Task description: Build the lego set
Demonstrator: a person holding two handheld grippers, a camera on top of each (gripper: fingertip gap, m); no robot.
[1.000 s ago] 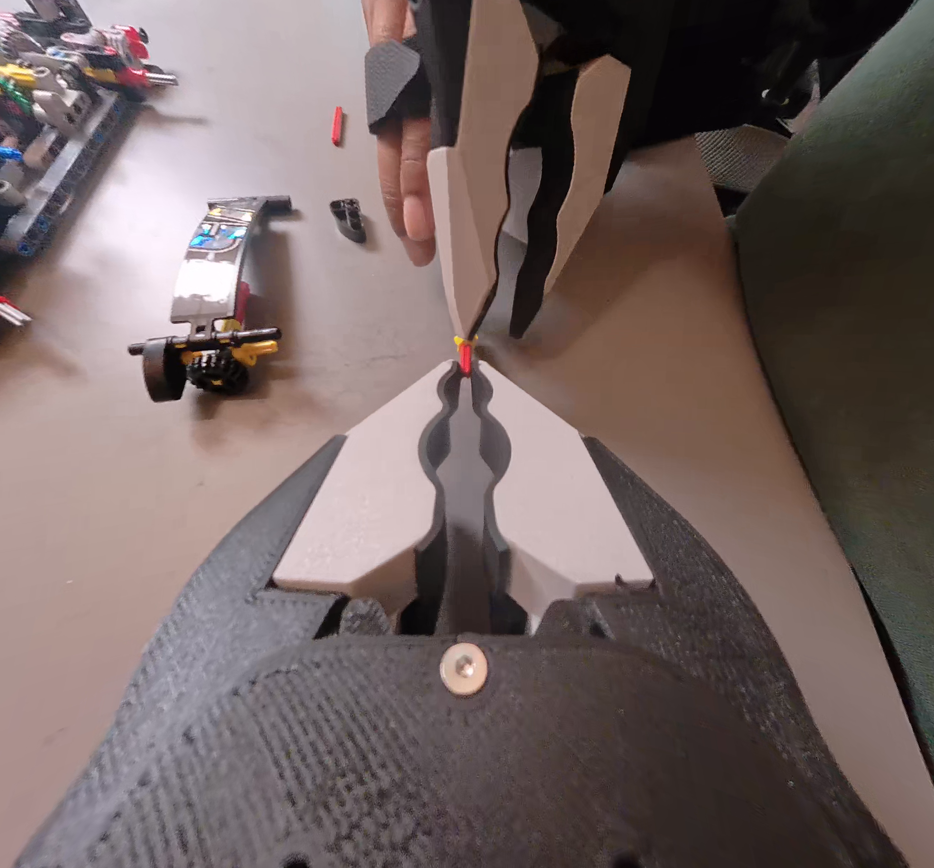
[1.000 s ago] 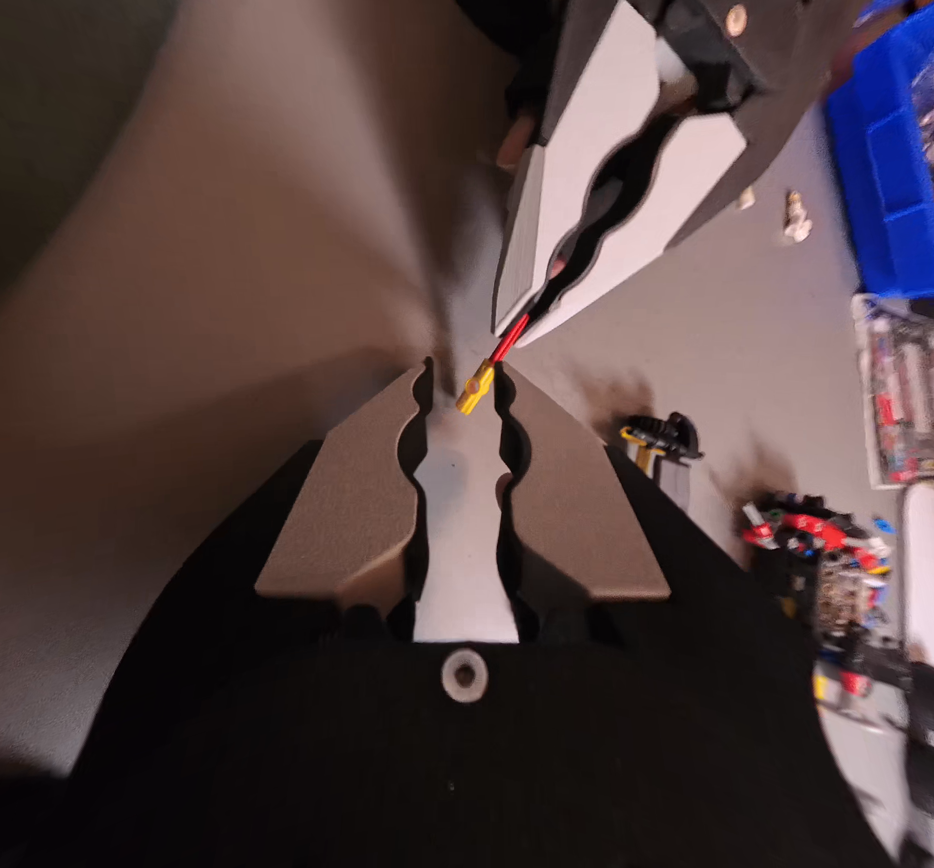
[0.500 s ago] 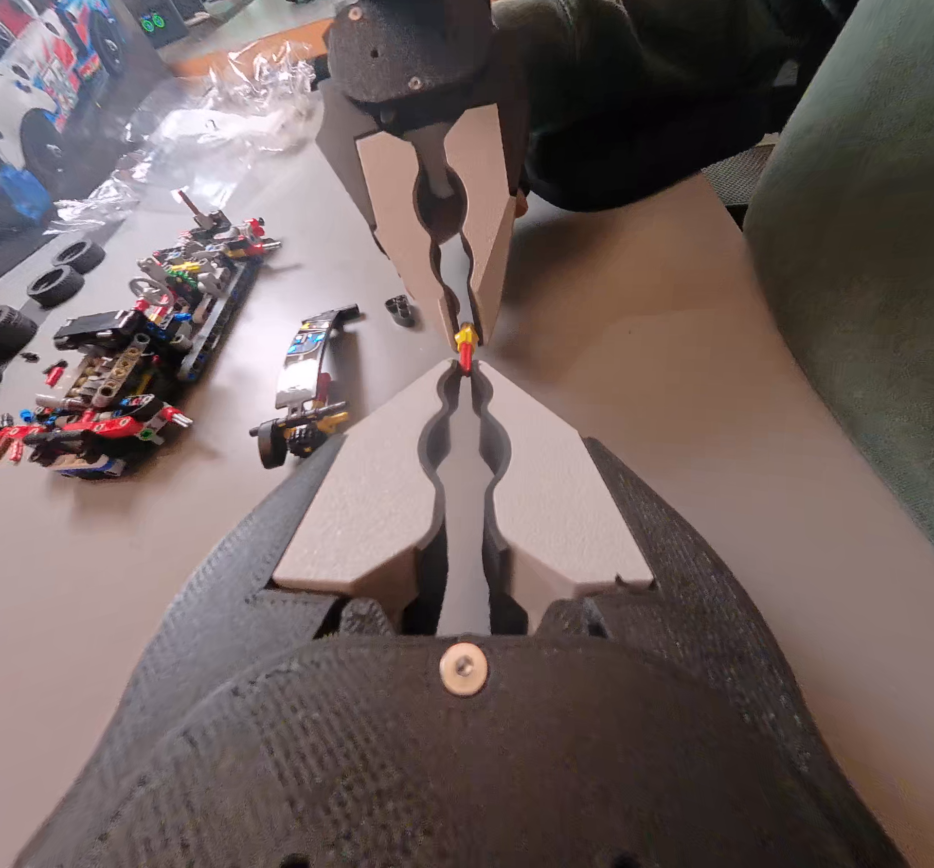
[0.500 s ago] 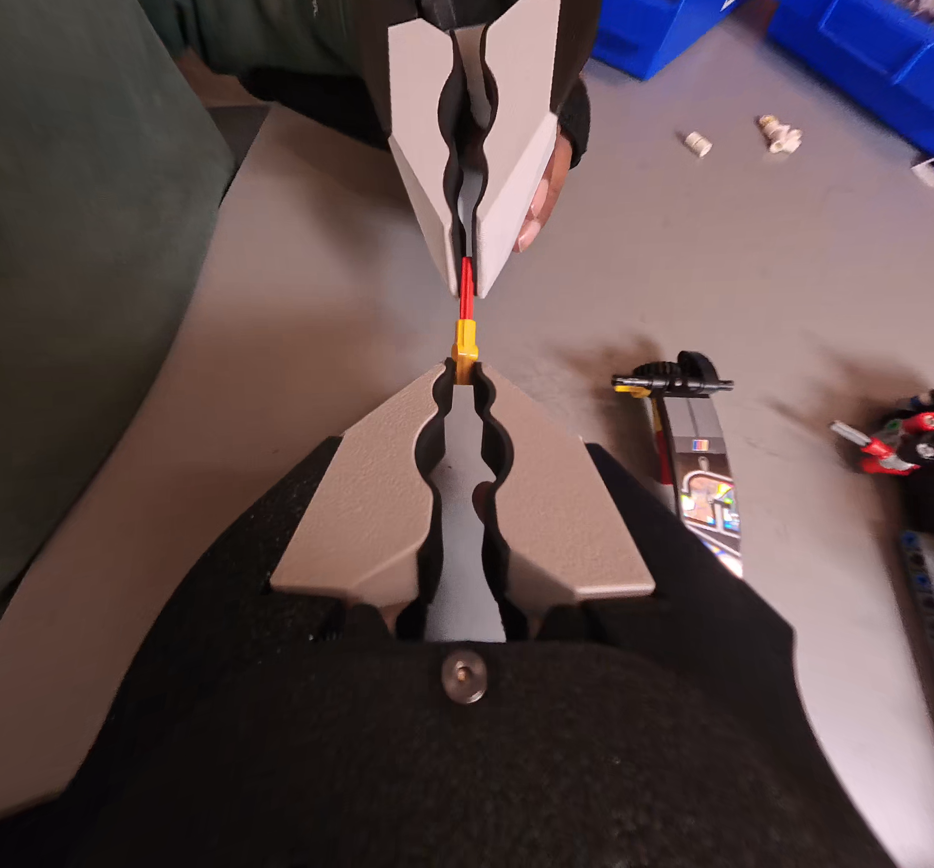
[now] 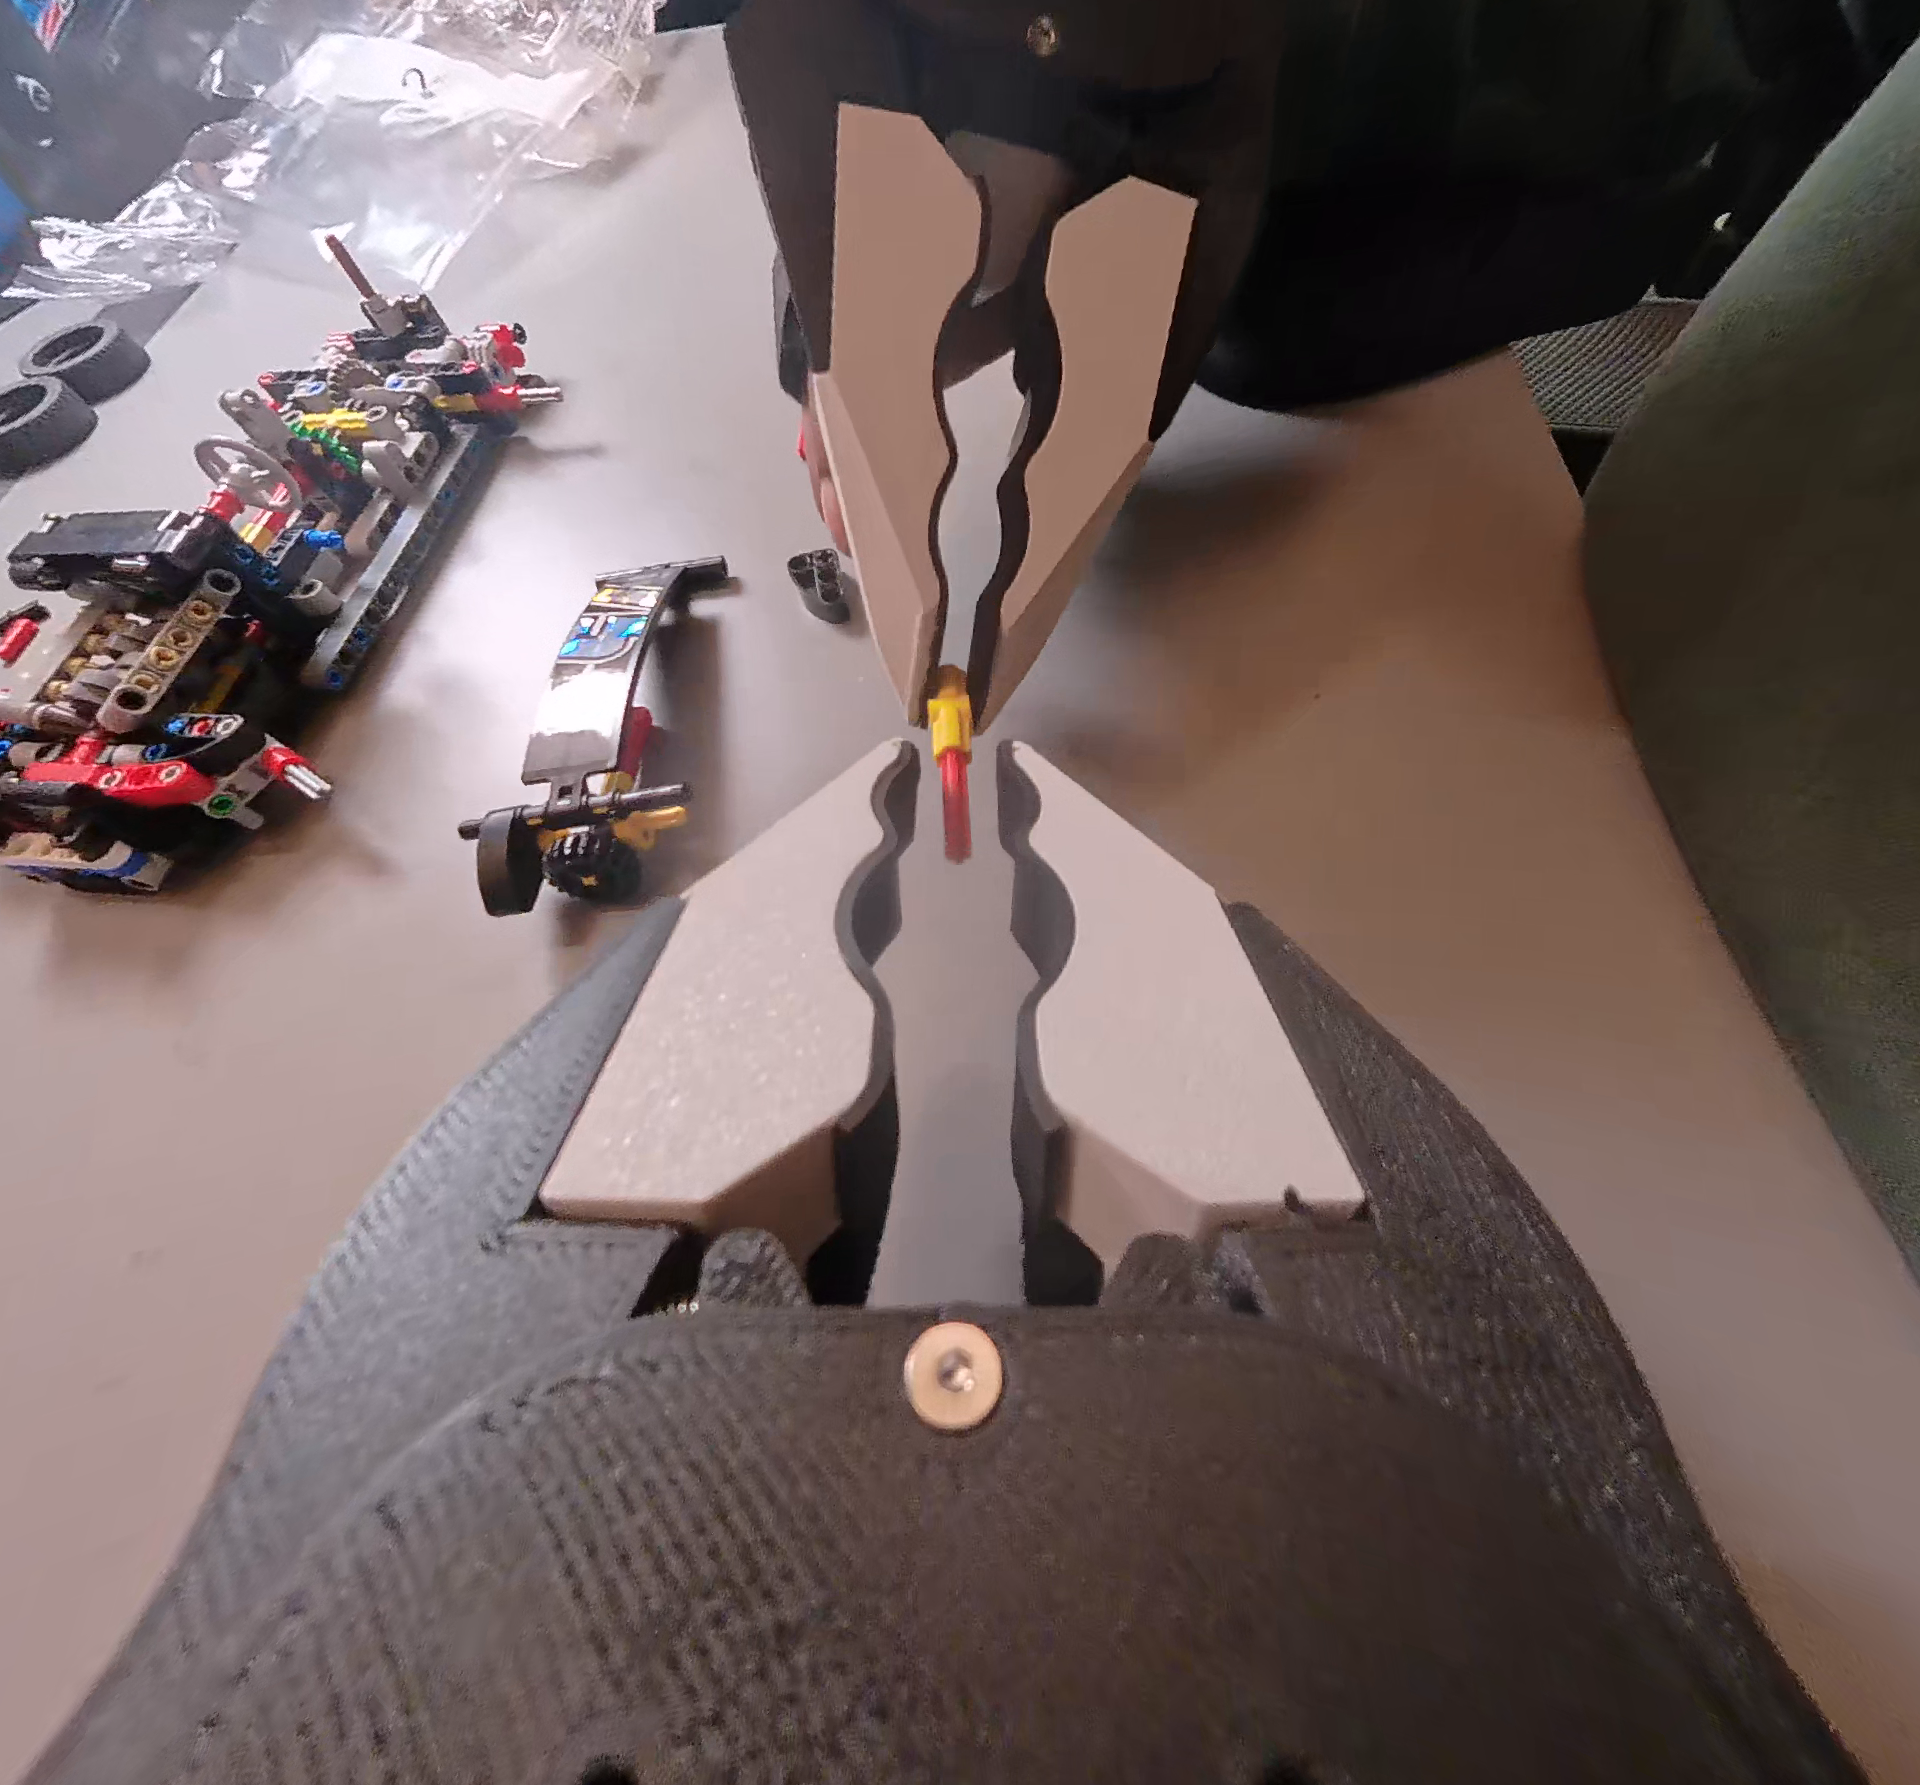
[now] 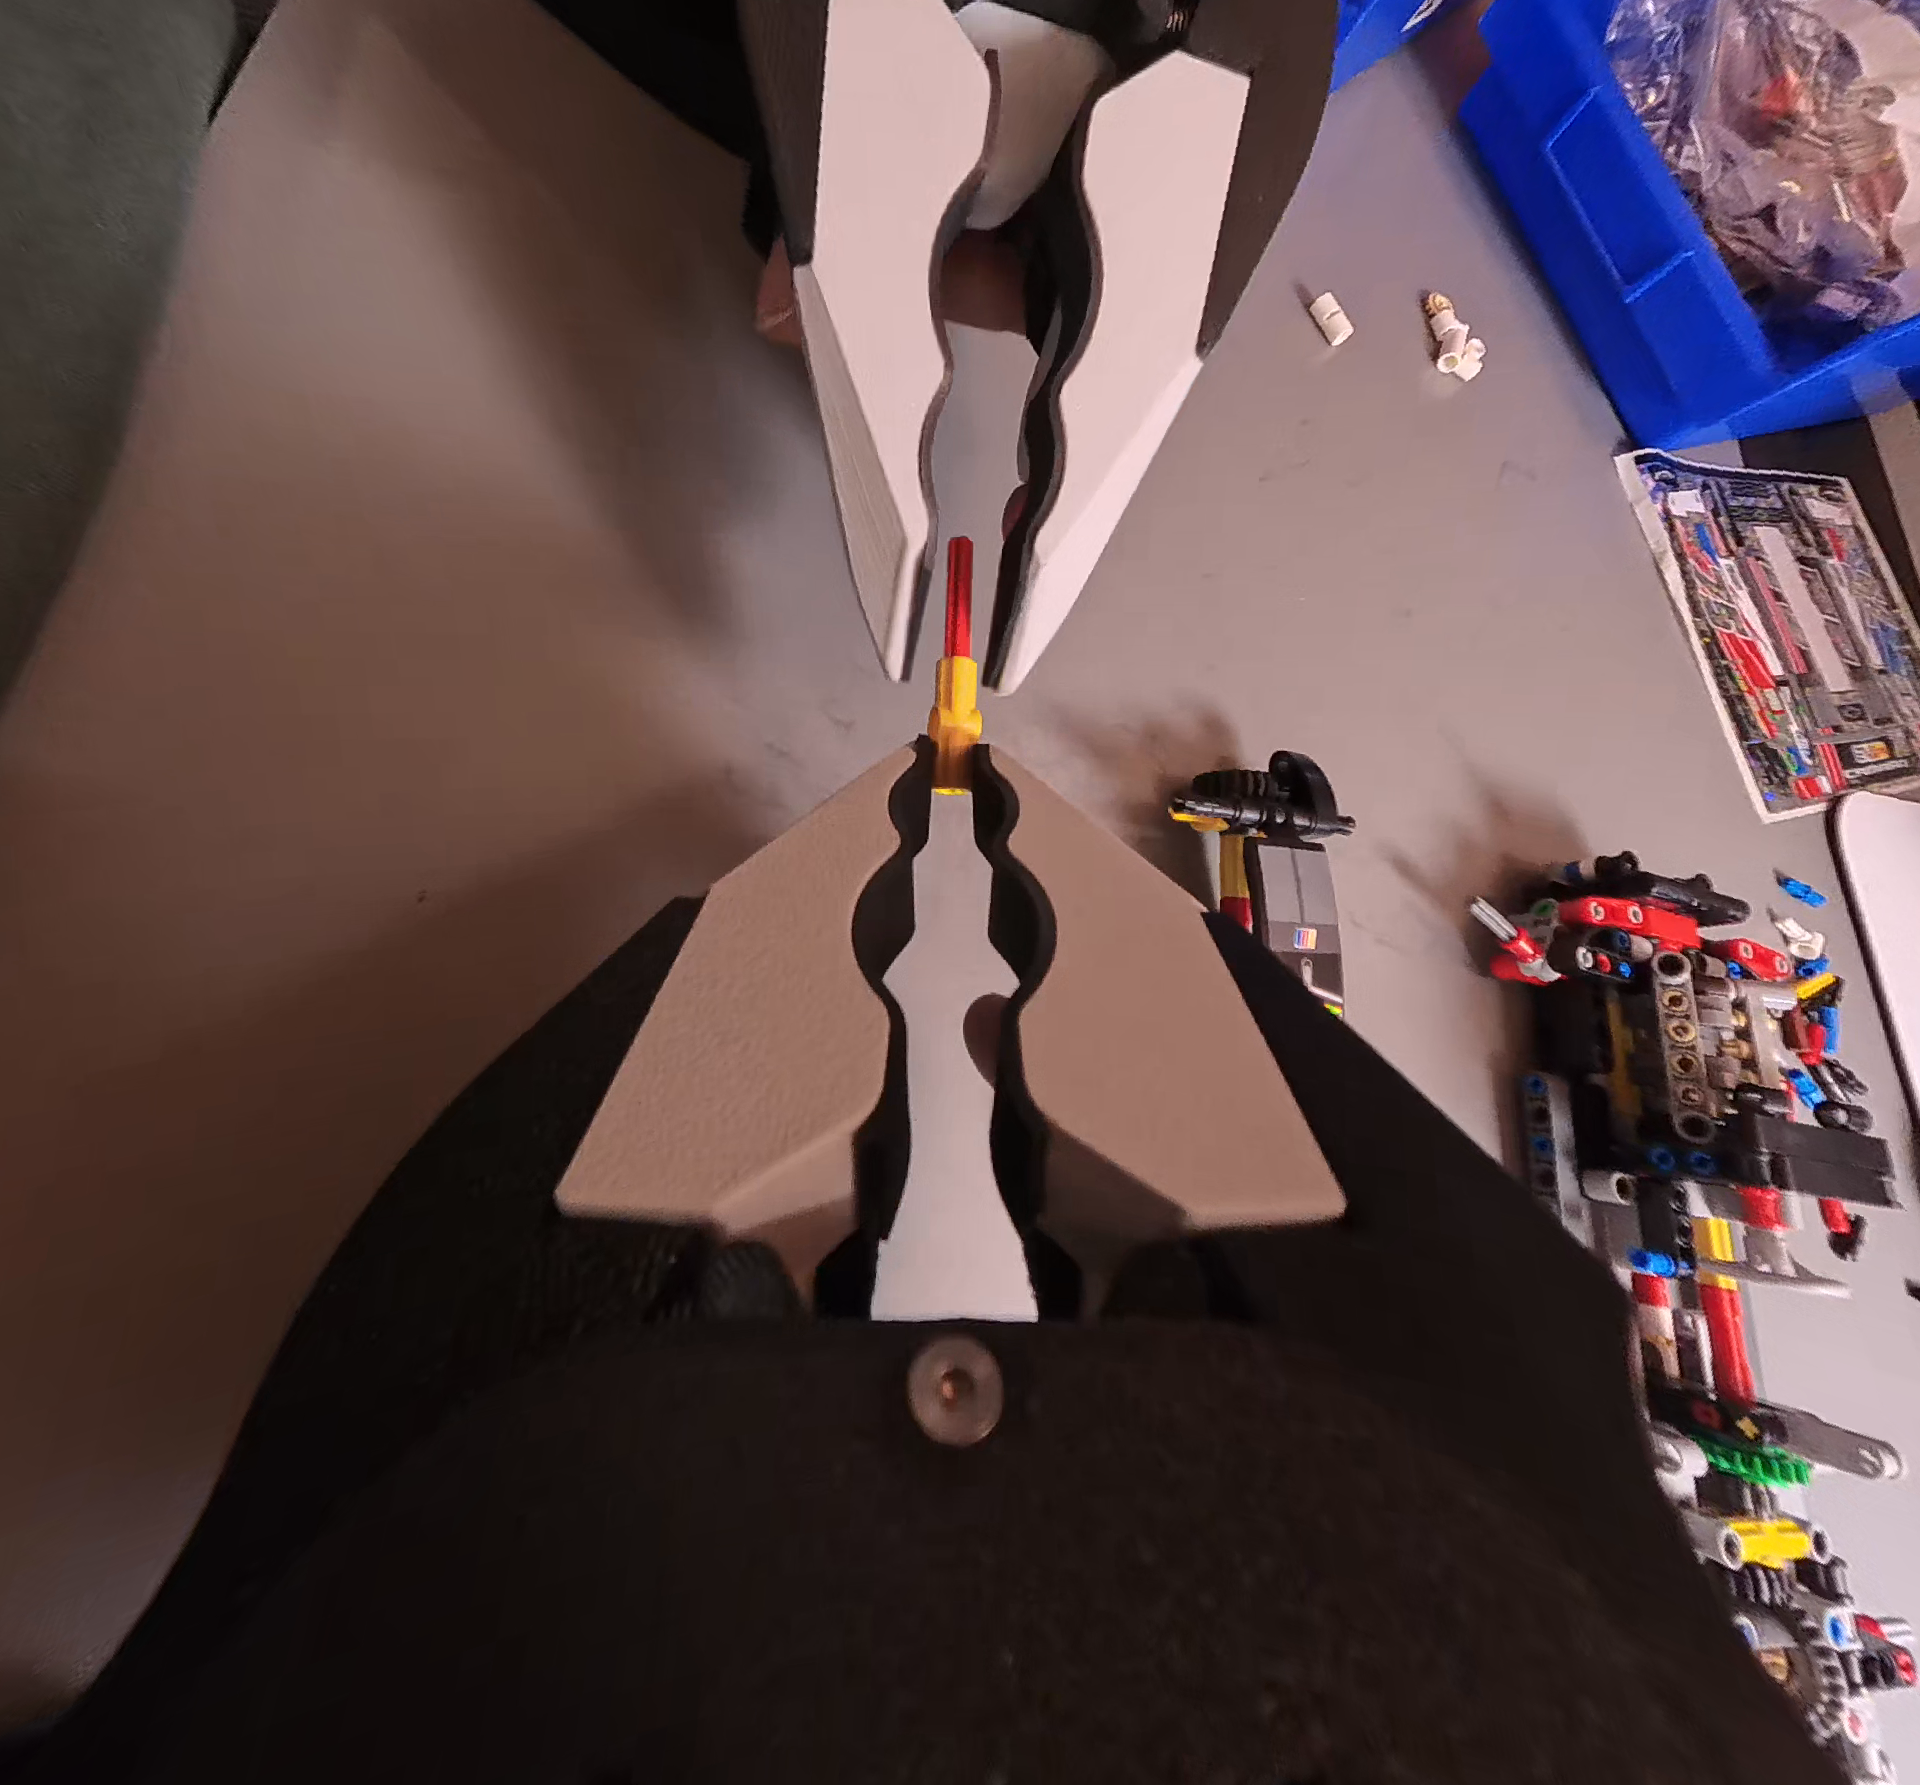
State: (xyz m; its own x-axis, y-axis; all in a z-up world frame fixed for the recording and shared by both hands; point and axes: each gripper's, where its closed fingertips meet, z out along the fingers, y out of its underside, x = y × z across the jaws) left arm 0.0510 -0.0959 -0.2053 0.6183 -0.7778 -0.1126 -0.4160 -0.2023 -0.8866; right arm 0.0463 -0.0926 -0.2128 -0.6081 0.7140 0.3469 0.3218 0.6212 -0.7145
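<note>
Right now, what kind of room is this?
Probably a hobby or work table for building toys: a half-built model car, blue parts bins and an instruction booklet lie on the grey table.

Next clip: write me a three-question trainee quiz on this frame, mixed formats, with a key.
1. True or false: the left gripper is clamped on the red axle.
2. Multiple choice: what does the right gripper hold? A) the yellow connector B) a black tyre C) a white pin
3. Fill in: in the right wrist view, the blue bins stand on the ___ side of the grey table.

Key:
1. False. Its jaws stand apart on either side of the axle without touching it.
2. A. The jaws pinch the connector, and the axle sticks out of its far end.
3. Right, in the upper right of that view.
</note>
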